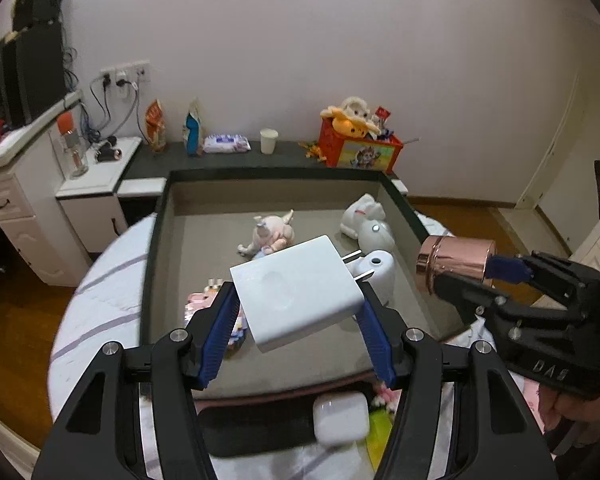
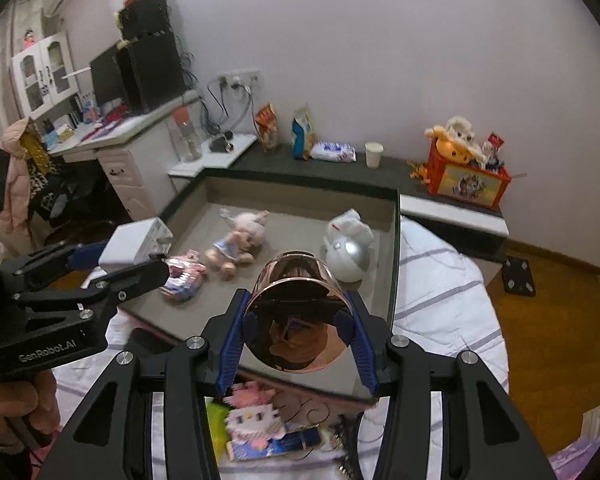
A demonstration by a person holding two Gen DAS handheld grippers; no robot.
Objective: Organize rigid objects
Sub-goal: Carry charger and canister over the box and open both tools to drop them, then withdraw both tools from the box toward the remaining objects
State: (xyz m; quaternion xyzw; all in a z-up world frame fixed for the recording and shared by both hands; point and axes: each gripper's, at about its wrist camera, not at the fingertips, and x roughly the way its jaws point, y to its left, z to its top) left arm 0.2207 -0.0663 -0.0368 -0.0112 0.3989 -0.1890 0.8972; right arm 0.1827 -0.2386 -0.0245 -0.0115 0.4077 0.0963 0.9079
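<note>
A glossy white square plastic charger block with two metal prongs is shown clamped between the blue ribbed pads of the left gripper, tilted, with its prongs directed away from the camera and its body raised above the shallow grey rectangular tray with a dark rim. A shiny rose-gold metal cylindrical tin is seen gripped across its sides by the right gripper, lying on its axis so that its mirrored round end faces the wrist camera; it is held over the near edge of the tray. In the left wrist view, the right gripper and its tin are seen just beside the tray's right rim. Inside the tray are seen a pink plush doll in a blue dress, a white plush rabbit, a white rounded plastic device touching the rabbit, and a pink patterned packet. A small white rounded case is seen on the striped white bedding below the left gripper, nearer the camera than the tray. A hand is visible on the left gripper's handle.
</note>
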